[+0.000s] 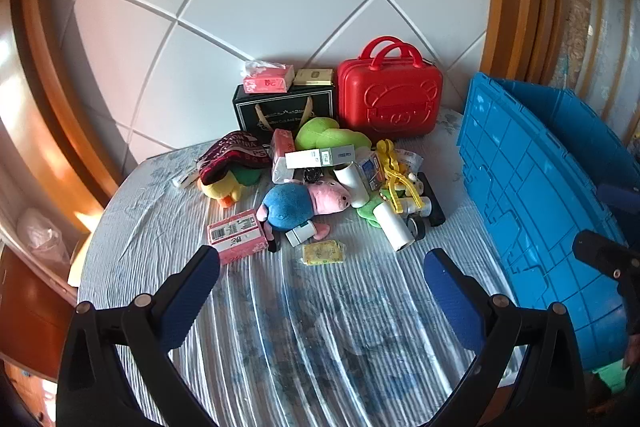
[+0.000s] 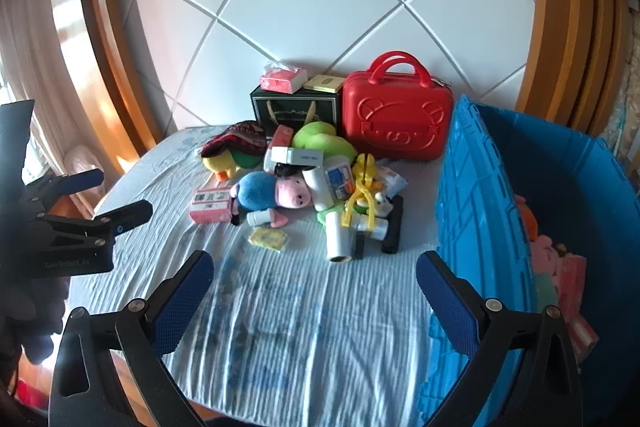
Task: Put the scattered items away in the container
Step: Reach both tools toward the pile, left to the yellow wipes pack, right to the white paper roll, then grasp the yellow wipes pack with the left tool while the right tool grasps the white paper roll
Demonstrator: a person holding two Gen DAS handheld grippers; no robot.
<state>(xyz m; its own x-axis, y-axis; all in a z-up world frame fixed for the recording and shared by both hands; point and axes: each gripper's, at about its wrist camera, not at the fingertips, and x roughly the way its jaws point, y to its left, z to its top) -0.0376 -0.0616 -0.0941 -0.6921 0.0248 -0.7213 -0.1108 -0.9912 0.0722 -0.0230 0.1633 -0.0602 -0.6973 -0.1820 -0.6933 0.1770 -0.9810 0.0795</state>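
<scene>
We see the left gripper [image 1: 322, 267] spread wide and empty above the striped sheet [image 1: 280, 327], and the right gripper [image 2: 315, 269] equally wide and empty. Just beyond lies a yellow packet [image 1: 323, 253], then a pig plush [image 1: 304, 203] and a white tube [image 1: 394, 227] in the toy pile. The blue bin [image 2: 480, 187] stands on the right, holding what may be pink plush. A red case [image 1: 390, 99] stands far behind.

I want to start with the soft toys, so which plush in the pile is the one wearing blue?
The pink pig plush lying on its side at the front of the pile; its body is blue. The frog-green plush and the yellow duck plush show no blue.
</scene>
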